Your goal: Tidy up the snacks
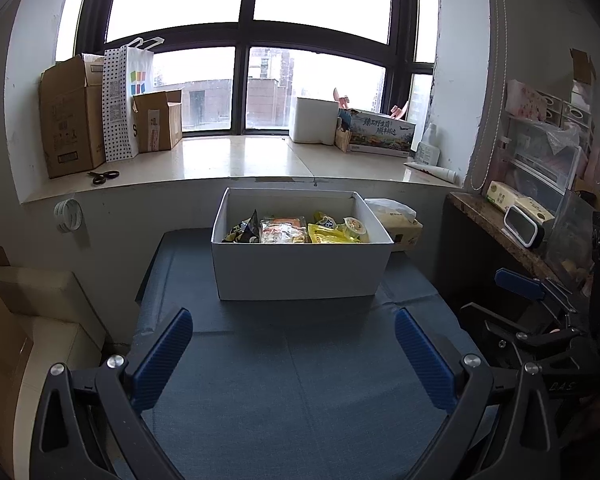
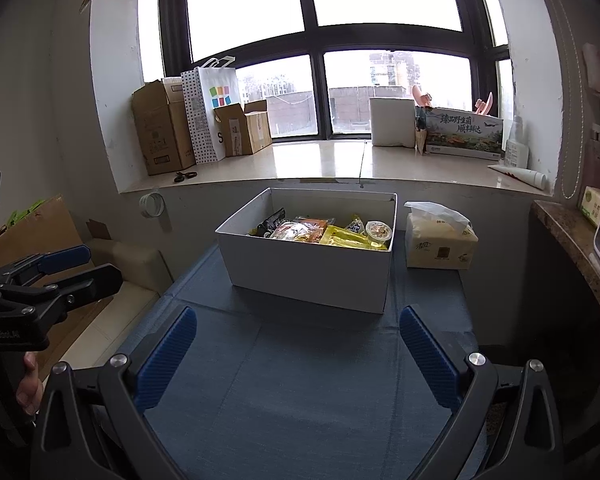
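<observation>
White box [image 1: 302, 268] of snacks [image 1: 300, 230] sits at far end of blue-covered table [image 1: 300, 400], tissue pack [image 2: 440, 240] just beside it. Left gripper [image 1: 294, 354] and right gripper [image 2: 298, 354] both hover short of box, jaws spread wide, holding nothing.
</observation>
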`<state>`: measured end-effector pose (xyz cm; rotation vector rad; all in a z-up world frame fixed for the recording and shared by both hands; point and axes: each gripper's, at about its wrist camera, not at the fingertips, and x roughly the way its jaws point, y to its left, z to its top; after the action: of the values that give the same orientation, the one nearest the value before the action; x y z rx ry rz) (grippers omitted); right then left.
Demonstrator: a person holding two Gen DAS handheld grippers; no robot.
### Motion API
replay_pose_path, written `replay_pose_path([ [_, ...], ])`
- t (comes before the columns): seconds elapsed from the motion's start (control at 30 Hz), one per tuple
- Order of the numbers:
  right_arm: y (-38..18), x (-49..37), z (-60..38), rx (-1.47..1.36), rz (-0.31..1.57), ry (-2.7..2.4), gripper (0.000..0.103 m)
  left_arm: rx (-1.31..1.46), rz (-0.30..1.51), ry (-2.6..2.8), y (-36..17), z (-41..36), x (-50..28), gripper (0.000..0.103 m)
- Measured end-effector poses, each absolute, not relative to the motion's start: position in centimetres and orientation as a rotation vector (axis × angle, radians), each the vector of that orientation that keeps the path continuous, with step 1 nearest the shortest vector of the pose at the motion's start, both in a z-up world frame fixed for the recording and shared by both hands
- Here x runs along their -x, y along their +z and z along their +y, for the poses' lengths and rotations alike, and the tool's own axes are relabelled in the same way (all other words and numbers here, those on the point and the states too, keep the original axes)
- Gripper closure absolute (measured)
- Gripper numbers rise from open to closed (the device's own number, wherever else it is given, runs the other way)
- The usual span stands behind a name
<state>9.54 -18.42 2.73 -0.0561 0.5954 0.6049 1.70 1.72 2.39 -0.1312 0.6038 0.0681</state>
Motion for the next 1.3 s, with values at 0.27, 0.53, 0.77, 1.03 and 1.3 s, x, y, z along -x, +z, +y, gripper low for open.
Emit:
replay_pose_path([
  [0.27,2.78,-9.28,-18.33,0.068,0.588,0.609,0.000,0.127,0.607,0.068,2.31,1.64,-1.65,0.000],
  [0.53,2.95,-9.02,-18.37,0.071,0.576,0.609,0.000,0.124,0.609,0.069,2.25,1.54,-1.67,0.000],
  [0.77,2.99,-9.03,-18.36,0.069,0.576,0.607,0.000,0.128,0.612,0.068,1.99,1.58,-1.68,0.000],
  [1.03,2.99,-9.07,-18.64,0.051,0.576,0.618,0.000,0.128,0.618,0.067,1.86,1.45,-1.80,0.000],
  [1.3,2.89,-9.17,-18.62,0.044,0.579,0.635,0.000,0.129,0.622,0.066,1.77,1.50,-1.84,0.000],
])
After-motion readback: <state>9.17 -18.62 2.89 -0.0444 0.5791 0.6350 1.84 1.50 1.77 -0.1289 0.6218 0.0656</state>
